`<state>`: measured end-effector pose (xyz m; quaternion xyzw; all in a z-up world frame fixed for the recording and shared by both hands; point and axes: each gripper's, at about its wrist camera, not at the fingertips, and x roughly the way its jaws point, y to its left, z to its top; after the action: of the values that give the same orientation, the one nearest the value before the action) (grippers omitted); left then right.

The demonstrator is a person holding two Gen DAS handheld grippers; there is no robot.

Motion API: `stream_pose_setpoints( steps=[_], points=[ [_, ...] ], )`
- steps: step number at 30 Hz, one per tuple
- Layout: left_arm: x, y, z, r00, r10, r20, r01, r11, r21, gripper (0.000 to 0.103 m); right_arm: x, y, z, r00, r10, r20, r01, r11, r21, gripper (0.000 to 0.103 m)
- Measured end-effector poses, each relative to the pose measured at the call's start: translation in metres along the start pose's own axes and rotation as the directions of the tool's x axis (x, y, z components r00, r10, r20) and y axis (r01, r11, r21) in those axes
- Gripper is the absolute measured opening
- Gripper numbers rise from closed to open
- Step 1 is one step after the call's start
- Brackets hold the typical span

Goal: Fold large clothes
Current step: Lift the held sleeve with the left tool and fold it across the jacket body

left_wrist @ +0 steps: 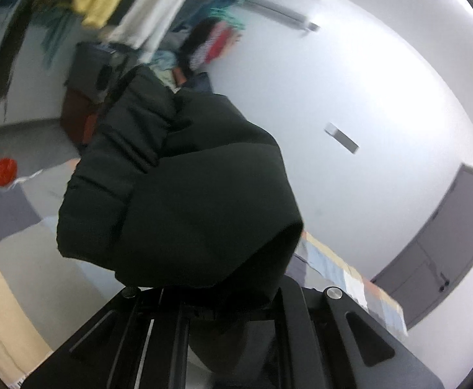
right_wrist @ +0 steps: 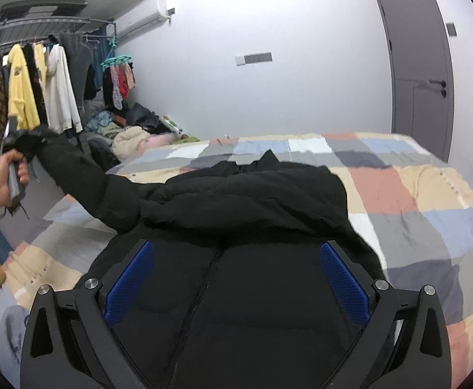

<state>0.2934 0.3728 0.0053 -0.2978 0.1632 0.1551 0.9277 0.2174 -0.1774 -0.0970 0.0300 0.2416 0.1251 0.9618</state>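
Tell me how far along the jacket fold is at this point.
Done: the black jacket lies spread on the patchwork bed, zipper up. In hand: the left gripper is shut on a sleeve, lifted off the bed to the side. The right gripper hovers open over the front. Left: no fold shows yet; both sleeves and the body remain.

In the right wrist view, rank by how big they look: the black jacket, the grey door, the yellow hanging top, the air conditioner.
1. Black jacket, though nearness to the camera inflates it.
2. Grey door.
3. Yellow hanging top.
4. Air conditioner, close to the top; unsure.
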Motion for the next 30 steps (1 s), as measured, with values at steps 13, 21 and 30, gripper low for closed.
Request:
stream_pose_setpoints(
  steps=[13,21,30],
  points=[
    [0.002,-0.205,-0.061,0.989,-0.127,-0.070,0.142,0.955,0.262,0.008,-0.027,-0.022,0.008,0.997,0.006,0.083,-0.009,0.999,0.034,0.103],
    [0.018,-0.296,-0.149,0.968,-0.189,-0.168,0.234,0.919,0.316,0.008,-0.035,-0.046,0.001,0.993,-0.023,0.113,0.022,1.000,0.009,0.103],
    [0.046,-0.362,-0.235,0.944,-0.194,-0.267,0.282,0.895,0.347,0.008,-0.049,-0.077,-0.002,0.990,-0.035,0.136,0.026,0.997,0.067,0.103]
  ],
)
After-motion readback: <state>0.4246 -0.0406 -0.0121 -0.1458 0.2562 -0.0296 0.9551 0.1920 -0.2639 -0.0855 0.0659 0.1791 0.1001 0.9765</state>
